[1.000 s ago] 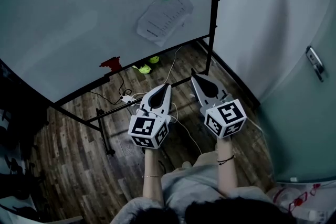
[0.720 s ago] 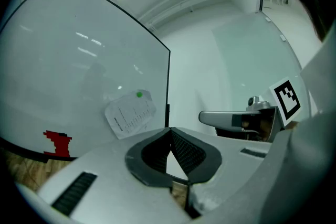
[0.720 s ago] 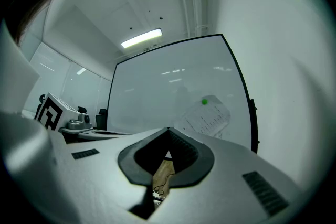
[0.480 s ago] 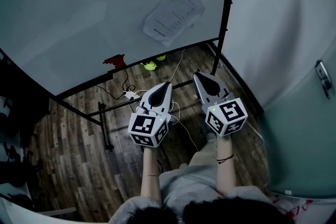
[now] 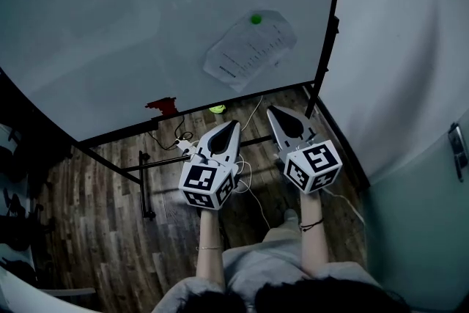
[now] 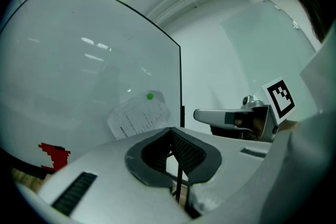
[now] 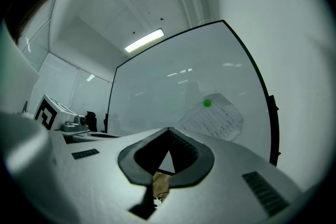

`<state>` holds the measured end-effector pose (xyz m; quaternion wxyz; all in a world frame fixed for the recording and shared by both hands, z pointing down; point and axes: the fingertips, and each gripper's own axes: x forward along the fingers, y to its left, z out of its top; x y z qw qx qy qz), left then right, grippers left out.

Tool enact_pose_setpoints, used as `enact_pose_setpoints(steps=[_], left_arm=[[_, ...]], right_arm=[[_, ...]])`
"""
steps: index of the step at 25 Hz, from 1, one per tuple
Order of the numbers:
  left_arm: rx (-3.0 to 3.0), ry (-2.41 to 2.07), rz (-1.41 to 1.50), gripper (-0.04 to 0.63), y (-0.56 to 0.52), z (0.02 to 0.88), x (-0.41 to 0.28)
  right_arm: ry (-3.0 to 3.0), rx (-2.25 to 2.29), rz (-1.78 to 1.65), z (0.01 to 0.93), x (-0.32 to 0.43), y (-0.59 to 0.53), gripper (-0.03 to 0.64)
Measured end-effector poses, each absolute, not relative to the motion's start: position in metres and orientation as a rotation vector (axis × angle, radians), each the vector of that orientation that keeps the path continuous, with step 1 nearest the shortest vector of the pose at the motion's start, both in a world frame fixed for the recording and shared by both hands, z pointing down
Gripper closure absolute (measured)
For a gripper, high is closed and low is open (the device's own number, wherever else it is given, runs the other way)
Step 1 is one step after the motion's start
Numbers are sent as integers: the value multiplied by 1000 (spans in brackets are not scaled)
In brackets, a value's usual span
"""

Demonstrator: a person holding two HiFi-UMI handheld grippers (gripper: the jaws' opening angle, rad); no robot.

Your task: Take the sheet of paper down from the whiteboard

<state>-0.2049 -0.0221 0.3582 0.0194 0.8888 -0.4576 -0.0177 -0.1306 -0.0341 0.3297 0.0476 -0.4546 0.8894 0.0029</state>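
Sheet of paper point(image 5: 250, 49) on whiteboard point(image 5: 110, 26), well ahead of left gripper point(image 5: 234, 124), right gripper point(image 5: 270, 111), both pressed together

Head view looks steeply down; both gripper views face the shared whiteboard point(image 5: 110, 26).

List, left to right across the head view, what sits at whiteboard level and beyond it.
red object at the board's lower edge → sheet of paper → whiteboard's black right frame bar → metal handle
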Motion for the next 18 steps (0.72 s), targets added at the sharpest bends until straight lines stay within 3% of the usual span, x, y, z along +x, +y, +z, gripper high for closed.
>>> enact_pose_setpoints(steps=[18], left_arm=[[2662, -1570, 9, 591, -105, 352, -160]], right_arm=[[2806, -1251, -64, 330, -85, -126, 617]])
